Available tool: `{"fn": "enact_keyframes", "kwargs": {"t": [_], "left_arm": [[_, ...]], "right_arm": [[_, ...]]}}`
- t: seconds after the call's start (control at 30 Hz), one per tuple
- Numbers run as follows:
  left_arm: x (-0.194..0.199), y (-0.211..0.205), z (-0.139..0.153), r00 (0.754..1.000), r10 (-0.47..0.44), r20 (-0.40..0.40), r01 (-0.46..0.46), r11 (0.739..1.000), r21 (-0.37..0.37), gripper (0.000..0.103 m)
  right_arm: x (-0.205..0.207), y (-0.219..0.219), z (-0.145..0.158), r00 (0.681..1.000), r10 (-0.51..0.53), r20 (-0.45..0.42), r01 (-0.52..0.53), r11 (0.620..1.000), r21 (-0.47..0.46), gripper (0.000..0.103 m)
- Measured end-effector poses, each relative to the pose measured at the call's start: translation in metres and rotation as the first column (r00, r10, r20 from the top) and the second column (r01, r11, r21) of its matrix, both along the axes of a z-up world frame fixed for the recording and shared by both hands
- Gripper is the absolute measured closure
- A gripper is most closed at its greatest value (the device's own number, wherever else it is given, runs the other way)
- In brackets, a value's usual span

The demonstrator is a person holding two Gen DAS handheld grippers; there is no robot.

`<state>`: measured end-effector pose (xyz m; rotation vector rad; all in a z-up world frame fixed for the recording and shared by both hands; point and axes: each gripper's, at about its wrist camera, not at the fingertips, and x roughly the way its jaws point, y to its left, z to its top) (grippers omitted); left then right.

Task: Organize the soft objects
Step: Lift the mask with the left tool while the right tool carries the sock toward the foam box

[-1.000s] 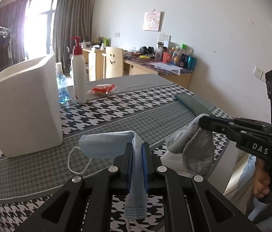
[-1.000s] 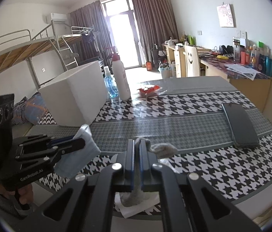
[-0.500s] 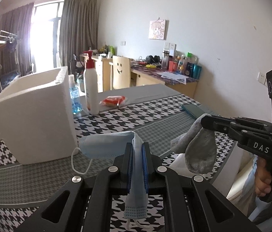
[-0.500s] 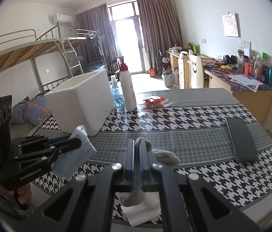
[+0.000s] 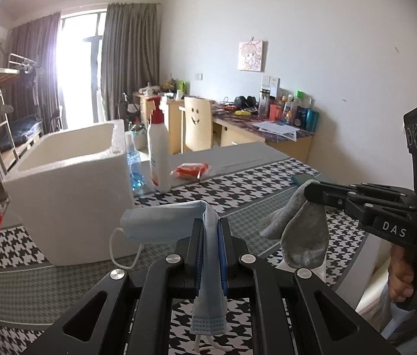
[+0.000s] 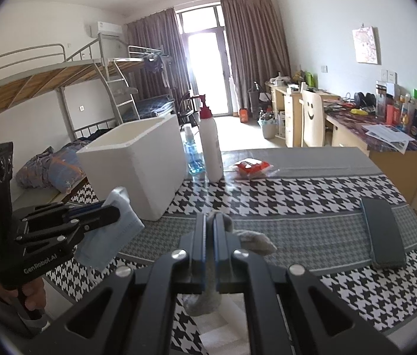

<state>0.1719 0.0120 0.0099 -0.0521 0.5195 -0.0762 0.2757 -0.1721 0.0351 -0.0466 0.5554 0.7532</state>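
Both my hands sit higher above the bench [image 5: 238,189] than a second ago. From my left gripper [image 5: 210,230] I now look over the rim of the white foam box [image 5: 72,183] into its hollow, where before I saw only its side. The mask [image 5: 161,222] and the grey sock [image 5: 303,233] hang further clear of the tabletop, and the box sits lower in both views.

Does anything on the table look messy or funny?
Nothing is spilled or broken. The only odd sight: the blue face mask and grey sock dangle in the air, pinched in the left gripper and right gripper, not inside the white foam box.
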Motion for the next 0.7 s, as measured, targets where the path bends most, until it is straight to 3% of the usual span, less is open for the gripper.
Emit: {"fn": "enact_keyframes", "kwargs": {"t": [0.7], "left_arm": [[0.012,0.013,0.030,0.999,0.006,0.045,-0.007,1.000,0.023,0.093]], "right_arm": [[0.009,0.016,0.022,0.998,0.026,0.053,-0.026,1.000,0.001,0.097]]}}
